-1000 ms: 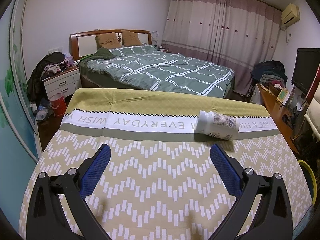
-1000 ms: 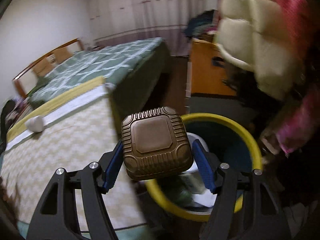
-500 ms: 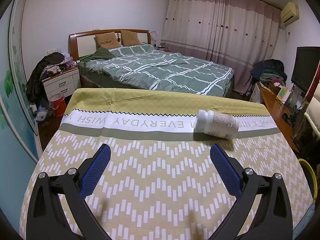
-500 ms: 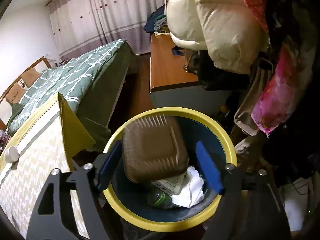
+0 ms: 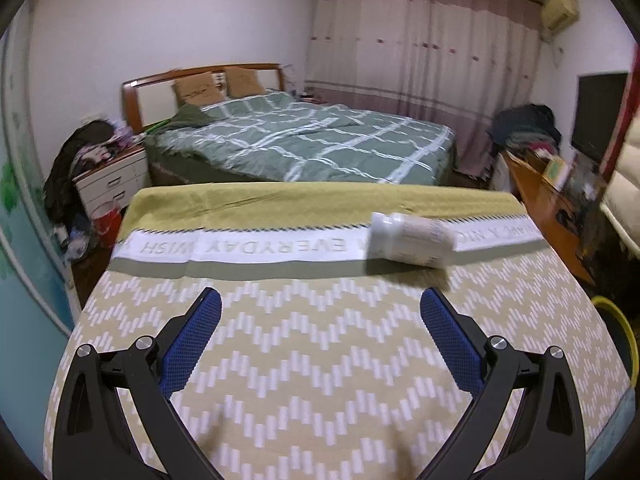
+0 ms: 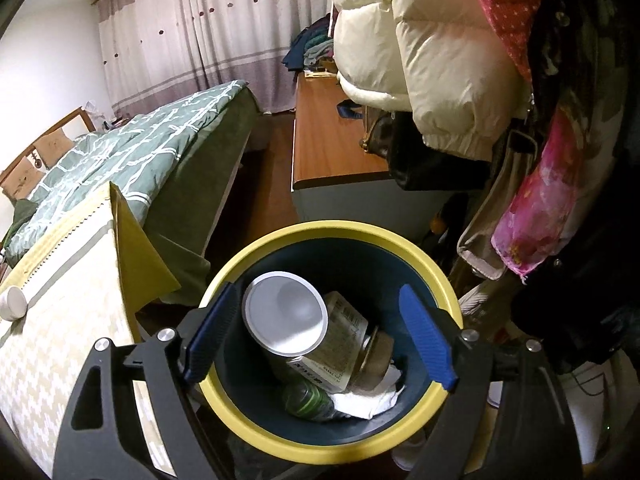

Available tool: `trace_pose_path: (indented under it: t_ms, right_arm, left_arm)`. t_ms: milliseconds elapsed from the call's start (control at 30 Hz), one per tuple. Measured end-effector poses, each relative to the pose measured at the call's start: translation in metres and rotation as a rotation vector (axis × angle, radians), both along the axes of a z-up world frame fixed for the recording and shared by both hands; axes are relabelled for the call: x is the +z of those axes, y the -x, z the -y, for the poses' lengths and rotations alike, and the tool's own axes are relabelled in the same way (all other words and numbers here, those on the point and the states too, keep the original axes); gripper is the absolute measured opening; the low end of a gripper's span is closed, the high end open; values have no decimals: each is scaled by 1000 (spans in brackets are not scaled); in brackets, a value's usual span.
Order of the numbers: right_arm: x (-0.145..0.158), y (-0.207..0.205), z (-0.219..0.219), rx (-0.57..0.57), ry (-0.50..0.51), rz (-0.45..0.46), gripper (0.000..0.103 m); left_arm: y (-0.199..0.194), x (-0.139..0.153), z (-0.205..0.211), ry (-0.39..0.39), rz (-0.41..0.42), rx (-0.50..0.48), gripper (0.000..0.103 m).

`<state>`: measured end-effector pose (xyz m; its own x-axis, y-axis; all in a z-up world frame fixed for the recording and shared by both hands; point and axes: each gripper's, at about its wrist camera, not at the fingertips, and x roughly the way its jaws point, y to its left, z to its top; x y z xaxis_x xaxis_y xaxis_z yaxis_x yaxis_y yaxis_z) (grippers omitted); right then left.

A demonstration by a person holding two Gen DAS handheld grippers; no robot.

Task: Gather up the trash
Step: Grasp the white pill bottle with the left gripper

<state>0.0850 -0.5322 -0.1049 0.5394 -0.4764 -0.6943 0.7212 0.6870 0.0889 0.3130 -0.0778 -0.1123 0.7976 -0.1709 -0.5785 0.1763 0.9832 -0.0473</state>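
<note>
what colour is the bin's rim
Yellow, with a dark blue inside; the bin shows best in the right wrist view.

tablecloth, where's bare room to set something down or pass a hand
The tablecloth is bare from the left gripper up to the lettered band, and all along its left half. The only item is the white bottle lying far right. The yellow-rimmed bin off the right edge is crowded with trash.

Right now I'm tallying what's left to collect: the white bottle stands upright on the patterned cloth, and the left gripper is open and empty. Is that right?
Not quite. The white bottle lies on its side on the patterned cloth, as the left wrist view shows. The left gripper is indeed open and empty.
</note>
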Motion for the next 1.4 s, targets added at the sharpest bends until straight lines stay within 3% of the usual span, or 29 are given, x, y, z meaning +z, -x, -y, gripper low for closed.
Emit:
trace_pose_path:
  t_ms: [233, 467, 767, 1233, 1300, 1333, 1400]
  right_arm:
    - [1, -2, -2, 13, 5, -5, 79]
    - [-2, -2, 4, 18, -30, 11, 79]
    - [-2, 2, 6, 24, -56, 36, 79]
    - [-3, 2, 9, 25, -70, 45, 79]
    - [-4, 2, 10, 25, -72, 44, 79]
    - [-4, 2, 10, 26, -73, 44, 79]
    - [-4, 2, 10, 25, -74, 46, 79]
  left_arm:
    - [-3, 4, 30, 0, -122, -99, 98]
    - [-24, 14, 70, -110, -130, -129, 98]
    - [-84, -5, 104, -136, -187, -133, 98]
    - [-137, -25, 115, -172, -223, -144, 98]
    - [-141, -27, 114, -162, -232, -144, 92]
    - [-141, -28, 114, -155, -240, -145, 84]
    - [-143, -28, 111, -141, -248, -144, 83]
